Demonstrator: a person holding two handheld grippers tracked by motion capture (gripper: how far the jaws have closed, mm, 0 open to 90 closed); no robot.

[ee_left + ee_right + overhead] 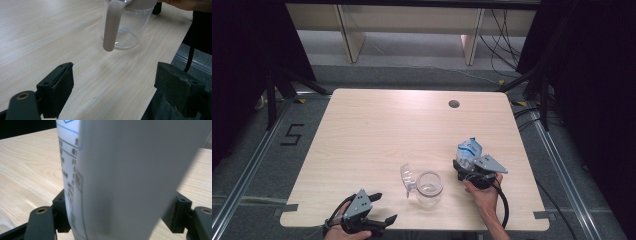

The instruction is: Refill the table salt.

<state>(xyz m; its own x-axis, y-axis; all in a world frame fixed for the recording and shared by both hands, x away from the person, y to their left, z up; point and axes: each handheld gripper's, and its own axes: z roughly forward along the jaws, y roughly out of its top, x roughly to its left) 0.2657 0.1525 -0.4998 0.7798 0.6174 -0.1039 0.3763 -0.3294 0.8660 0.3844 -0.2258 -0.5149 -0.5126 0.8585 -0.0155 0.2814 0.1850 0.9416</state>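
A clear plastic jug (pixel 429 187) stands in the lower middle of the high view, near the front edge of the wooden table (pixel 377 135). Its hinged lid (pixel 406 176) is flipped open to the upper left of its mouth. Looking down into it, the jug appears empty, though droplets or a film seem to cling to the inside wall in the left gripper view, where the picture is too soft to be sure. There the jug (pixel 130 27) sits at the upper middle, with its pale handle (pixel 112 25) hanging down the near side.

The right gripper (pixel 468 165), right of the jug in the high view, is clamped on a soft white and blue pouch (pixel 468 149) that rises above the jaws. In the right gripper view the pouch (pixel 125 177) takes up the middle of the frame, white with a blue line and small dark print down its left side, and the two black jaws press against its sides.

The left gripper (pixel 383 207) rests at the lower left of the high view, over the table's front edge, its jaws spread wide and holding nothing.
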